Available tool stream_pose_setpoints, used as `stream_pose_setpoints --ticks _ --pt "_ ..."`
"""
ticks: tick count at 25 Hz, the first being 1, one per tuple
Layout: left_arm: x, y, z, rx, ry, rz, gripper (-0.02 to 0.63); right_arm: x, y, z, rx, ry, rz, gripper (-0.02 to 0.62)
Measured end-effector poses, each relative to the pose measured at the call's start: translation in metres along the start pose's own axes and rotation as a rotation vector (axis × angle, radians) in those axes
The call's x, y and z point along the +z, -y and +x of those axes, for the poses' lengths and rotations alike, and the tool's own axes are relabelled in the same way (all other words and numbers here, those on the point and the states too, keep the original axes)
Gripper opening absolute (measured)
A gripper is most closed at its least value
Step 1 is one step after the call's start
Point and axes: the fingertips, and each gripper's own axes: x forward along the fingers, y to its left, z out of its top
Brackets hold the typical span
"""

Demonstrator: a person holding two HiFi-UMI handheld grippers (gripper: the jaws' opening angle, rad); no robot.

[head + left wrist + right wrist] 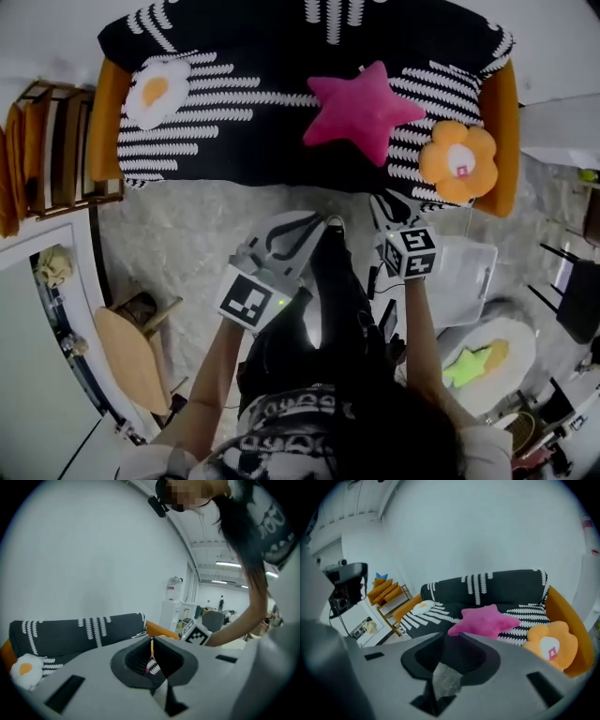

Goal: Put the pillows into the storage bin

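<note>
The right gripper (pixel 453 637), jaws slightly parted with nothing between them, and the left gripper (pixel 152 641), jaws closed and empty, hang over the floor short of the striped sofa (pixel 281 56), with the clear storage bin (pixel 464 267) on the floor near the person's right. On the sofa seat lie the pink star pillow (pixel 361 111), the orange flower pillow (pixel 457 161) and the fried-egg pillow (pixel 157 91). The likely trouble is the narrow opening: against thick plush the tips may shove the star back or nip only a thin fold, which could slip free on the swing to the bin.
</note>
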Motion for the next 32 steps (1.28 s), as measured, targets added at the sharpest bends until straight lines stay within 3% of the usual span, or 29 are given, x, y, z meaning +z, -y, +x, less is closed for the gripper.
stream_pose_setpoints --ticks 4,11,16,18,19,20,23,32 --pt "-0.032 -0.013 0.052 -0.031 -0.043 0.056 0.014 -0.041 0.064 0.07 -0.037 -0.112 -0.009 0.137" --pt "-0.071 -0.026 0.109 -0.072 -0.098 0.094 0.014 -0.116 0.152 0.165 -0.103 -0.317 0.037 0.29" --pt "-0.101 -0.036 0.108 -0.031 -0.146 0.084 0.014 -0.14 0.165 0.207 -0.047 -0.316 0.16 0.328" --pt "-0.116 -0.042 0.1 -0.005 -0.173 0.05 0.014 -0.145 0.161 0.215 -0.015 -0.311 0.2 0.326" --pt "-0.123 -0.044 0.096 0.005 -0.185 0.034 0.014 -0.146 0.157 0.217 0.005 -0.306 0.21 0.302" --pt "-0.13 -0.046 0.092 0.014 -0.198 0.02 0.014 -0.146 0.152 0.218 0.025 -0.294 0.218 0.227" --pt "-0.144 -0.047 0.083 0.033 -0.242 -0.012 0.014 -0.137 0.14 0.215 0.058 -0.22 0.26 0.165" --pt "-0.118 -0.029 0.09 -0.047 -0.221 0.032 0.014 -0.069 0.087 0.167 0.151 0.011 0.538 0.103"
